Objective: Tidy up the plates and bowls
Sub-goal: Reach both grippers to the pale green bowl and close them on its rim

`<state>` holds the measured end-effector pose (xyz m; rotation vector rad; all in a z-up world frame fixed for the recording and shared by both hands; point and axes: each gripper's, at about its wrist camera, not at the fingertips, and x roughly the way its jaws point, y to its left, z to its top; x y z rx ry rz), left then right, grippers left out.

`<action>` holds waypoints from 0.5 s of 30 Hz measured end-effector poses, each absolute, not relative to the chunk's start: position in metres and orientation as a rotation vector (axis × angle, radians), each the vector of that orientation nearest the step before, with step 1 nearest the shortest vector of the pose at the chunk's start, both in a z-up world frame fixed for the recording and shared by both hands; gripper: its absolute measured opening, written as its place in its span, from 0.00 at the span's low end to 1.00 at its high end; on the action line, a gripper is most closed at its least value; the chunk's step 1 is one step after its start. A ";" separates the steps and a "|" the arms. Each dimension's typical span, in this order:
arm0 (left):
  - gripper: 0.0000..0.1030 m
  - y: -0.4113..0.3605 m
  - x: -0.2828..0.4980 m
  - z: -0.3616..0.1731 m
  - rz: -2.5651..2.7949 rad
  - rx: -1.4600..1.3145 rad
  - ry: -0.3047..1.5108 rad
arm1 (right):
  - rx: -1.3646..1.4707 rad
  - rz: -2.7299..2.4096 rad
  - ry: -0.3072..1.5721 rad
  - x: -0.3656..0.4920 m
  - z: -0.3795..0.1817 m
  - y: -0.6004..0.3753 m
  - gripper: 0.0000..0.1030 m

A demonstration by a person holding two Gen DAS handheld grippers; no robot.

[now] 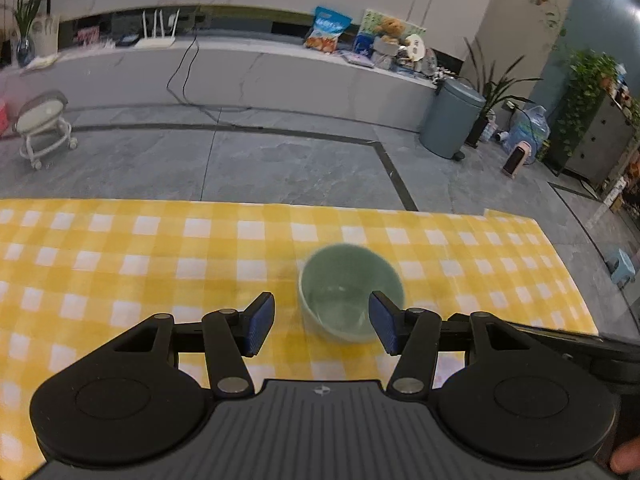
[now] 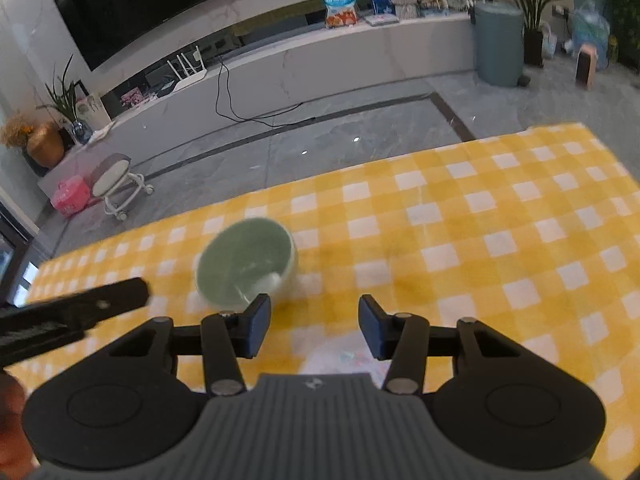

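A: Jaws wide apart on both our left gripper [image 1: 322, 326] and right gripper [image 2: 315, 326], holding nothing; green bowl [image 1: 350, 292] sits on the desk [image 1: 120, 248].

B: Blurry, so we're probably rushing; we could clip the rim and tip it.

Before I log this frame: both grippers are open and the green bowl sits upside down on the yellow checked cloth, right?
Not quite. The green bowl sits upright, its hollow facing up, as the left wrist view shows. The rest holds: it rests on the yellow checked cloth, and the left gripper and right gripper are both open.
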<state>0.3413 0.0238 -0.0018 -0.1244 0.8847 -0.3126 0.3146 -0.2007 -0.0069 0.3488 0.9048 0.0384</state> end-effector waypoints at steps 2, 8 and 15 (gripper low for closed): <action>0.61 0.025 0.356 -0.010 -0.301 -0.140 0.915 | 0.373 0.058 0.912 0.329 -0.008 -0.197 0.47; 0.54 0.023 0.378 -0.036 -0.280 -0.134 0.967 | 0.324 0.048 0.957 0.363 -0.021 -0.173 0.37; 0.42 0.021 0.387 -0.053 -0.286 -0.136 1.013 | 0.274 0.031 1.026 0.385 -0.046 -0.160 0.22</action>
